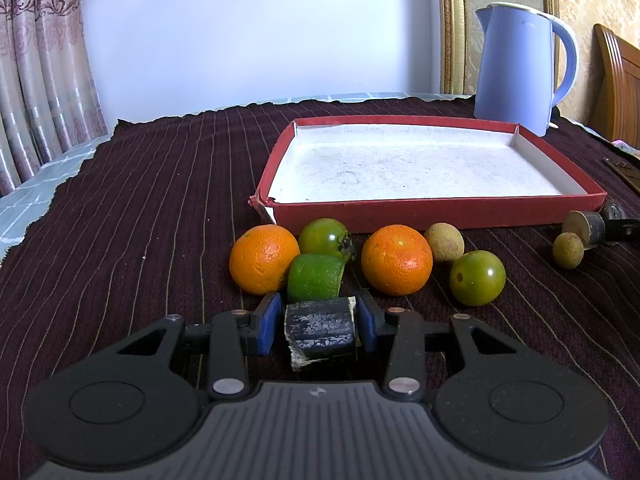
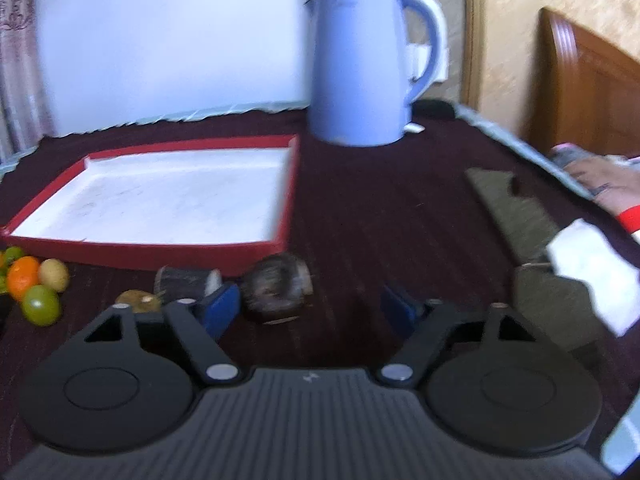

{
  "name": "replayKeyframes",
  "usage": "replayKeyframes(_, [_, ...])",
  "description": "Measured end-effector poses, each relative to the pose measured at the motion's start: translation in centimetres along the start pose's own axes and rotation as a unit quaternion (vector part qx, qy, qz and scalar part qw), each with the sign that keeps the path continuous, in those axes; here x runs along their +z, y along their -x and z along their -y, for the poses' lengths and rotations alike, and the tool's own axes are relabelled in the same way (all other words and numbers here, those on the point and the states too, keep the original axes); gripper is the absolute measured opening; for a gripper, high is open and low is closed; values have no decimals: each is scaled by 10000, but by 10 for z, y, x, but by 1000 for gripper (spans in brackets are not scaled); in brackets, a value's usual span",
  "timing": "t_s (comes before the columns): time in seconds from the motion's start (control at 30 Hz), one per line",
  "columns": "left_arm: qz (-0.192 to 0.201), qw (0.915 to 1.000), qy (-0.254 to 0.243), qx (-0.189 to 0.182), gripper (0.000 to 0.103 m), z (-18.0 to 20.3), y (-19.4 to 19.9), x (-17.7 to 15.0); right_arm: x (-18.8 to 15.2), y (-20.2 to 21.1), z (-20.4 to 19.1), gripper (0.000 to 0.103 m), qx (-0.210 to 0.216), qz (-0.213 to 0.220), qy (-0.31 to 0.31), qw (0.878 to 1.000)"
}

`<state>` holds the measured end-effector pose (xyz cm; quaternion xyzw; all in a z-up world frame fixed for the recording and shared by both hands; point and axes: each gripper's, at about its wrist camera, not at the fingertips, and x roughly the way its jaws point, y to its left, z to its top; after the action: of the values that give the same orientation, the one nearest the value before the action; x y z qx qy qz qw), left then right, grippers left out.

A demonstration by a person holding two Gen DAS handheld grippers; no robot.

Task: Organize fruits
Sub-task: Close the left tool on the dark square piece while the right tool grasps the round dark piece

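Observation:
A red tray [image 1: 440,210] with a white floor lies on the dark cloth; it also shows in the right wrist view [image 2: 160,254]. In front of it sit two oranges [image 1: 264,259] [image 1: 397,260], two green fruits [image 1: 324,236] [image 1: 477,278], a green lime piece [image 1: 315,278] and two small brown fruits [image 1: 444,242] [image 1: 568,250]. My left gripper [image 1: 318,320] is shut on a dark cylindrical piece [image 1: 320,330], just before the lime piece. My right gripper [image 2: 312,306] is open and empty, with a dark round piece [image 2: 276,292] just ahead between its fingers.
A blue kettle [image 1: 516,68] stands behind the tray's right corner. A dark stub [image 1: 588,226] lies right of the tray. In the right wrist view a flat dark strip [image 2: 512,212], white paper [image 2: 588,276] and a person's hand [image 2: 604,188] are at the right edge.

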<state>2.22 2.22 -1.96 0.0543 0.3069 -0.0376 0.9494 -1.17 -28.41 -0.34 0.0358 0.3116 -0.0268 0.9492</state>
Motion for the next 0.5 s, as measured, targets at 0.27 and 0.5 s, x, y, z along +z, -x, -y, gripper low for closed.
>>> replayKeyframes(0.27, [2,10000,-2,2,40,0,0,0,9,-18,4,41,431,-244,-225,9985])
replayKeyframes(0.5, [-32,9999,44,106,57,-1,-1,1,4,-12,-16,38,-4,-90,378,9992])
